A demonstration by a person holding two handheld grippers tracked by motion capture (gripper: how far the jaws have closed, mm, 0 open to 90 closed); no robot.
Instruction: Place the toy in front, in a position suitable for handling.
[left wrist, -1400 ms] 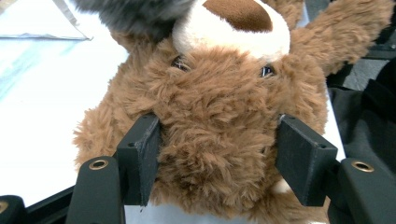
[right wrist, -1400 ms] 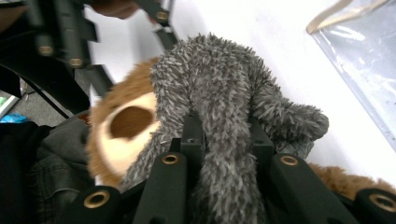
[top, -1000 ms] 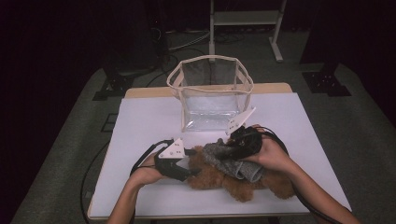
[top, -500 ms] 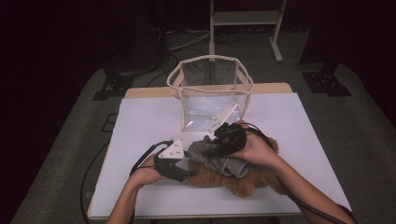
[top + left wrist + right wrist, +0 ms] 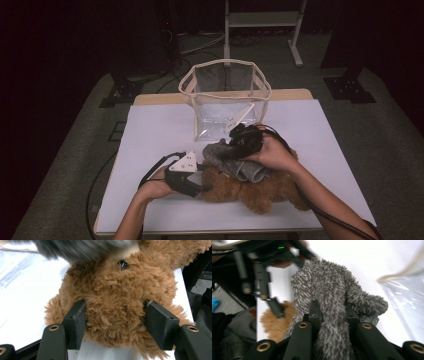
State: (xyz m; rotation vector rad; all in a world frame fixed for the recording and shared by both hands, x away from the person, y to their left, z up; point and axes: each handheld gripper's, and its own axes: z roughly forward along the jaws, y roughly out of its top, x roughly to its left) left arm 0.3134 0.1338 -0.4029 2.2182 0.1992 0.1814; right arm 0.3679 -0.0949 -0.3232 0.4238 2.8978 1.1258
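White covering spreads over the surface point(image 5: 160, 130), and a clear bag point(image 5: 226, 100) with a cream rim stands open at its far middle, nothing visible inside it yet.

Next in size is the brown teddy bear point(image 5: 255, 192), lying on the near part of the surface, right of center, well short of the bag. In the left gripper view its furry head point(image 5: 115, 297) sits between the two black fingers point(image 5: 76, 323), which press into the fur from both sides. So the left gripper point(image 5: 202, 187) has the bear pinched by the head and steadies it against the surface.

Smaller is the grey fuzzy cloth point(image 5: 237, 162), draped across the top of the bear, just near the bag's front wall. The right gripper point(image 5: 235, 150) holds it; in the right gripper view a strip of the grey pile point(image 5: 332, 315) runs between the close-set fingers point(image 5: 314, 312), clamped there.

Judging by this, the work is at an early to middle stage: both soft things are gripped, the cloth looks to be coming off the bear or being lifted toward the bag, and neither has gone in. Carrying each over the rim and letting go appears to be left.
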